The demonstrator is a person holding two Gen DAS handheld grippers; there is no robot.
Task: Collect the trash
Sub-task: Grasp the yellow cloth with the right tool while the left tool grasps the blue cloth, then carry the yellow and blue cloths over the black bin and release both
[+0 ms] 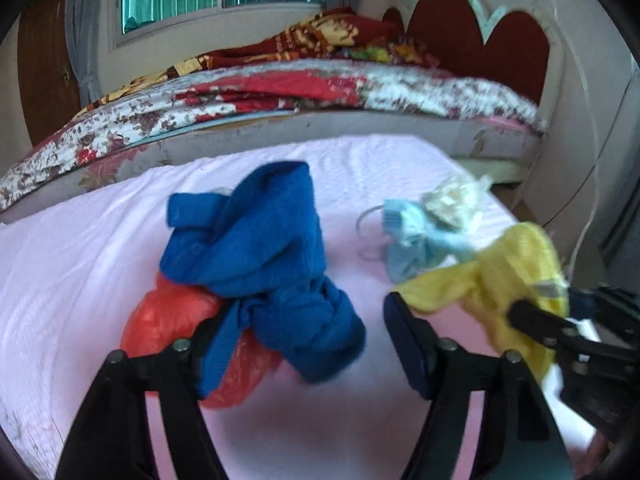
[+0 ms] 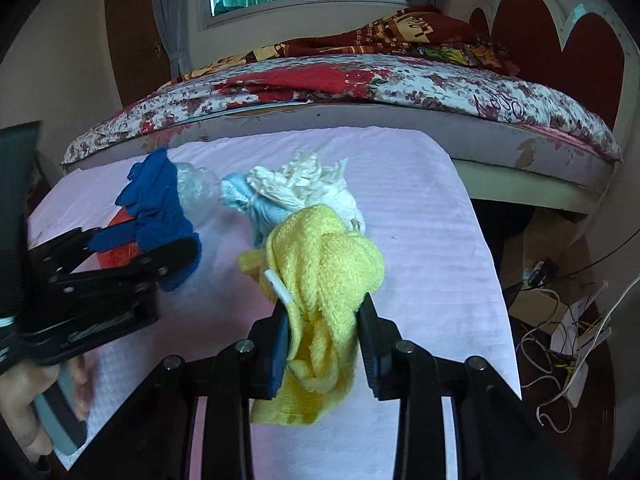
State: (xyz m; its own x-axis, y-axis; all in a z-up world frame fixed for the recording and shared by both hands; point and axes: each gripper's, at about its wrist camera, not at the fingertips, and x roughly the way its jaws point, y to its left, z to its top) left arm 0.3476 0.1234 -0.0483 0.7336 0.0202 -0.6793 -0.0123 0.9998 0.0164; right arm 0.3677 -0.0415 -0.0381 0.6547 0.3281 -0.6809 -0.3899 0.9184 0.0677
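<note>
A knotted blue cloth (image 1: 264, 264) lies over a red plastic bag (image 1: 168, 332) on the pink-sheeted table (image 1: 80, 264). My left gripper (image 1: 304, 328) is open, its fingers on either side of the blue cloth's near end. My right gripper (image 2: 326, 328) is shut on a yellow towel (image 2: 324, 264), holding it just above the sheet; it also shows in the left wrist view (image 1: 516, 276). A light blue mask (image 1: 412, 236) and a crumpled white plastic bag (image 2: 308, 184) lie behind the towel. A clear plastic bag (image 2: 196, 192) lies beside the blue cloth (image 2: 156, 204).
A bed with a floral quilt (image 2: 400, 80) runs along the table's far edge, with a red headboard (image 2: 568, 40) at right. Cardboard and tangled cables (image 2: 560, 312) lie on the floor right of the table.
</note>
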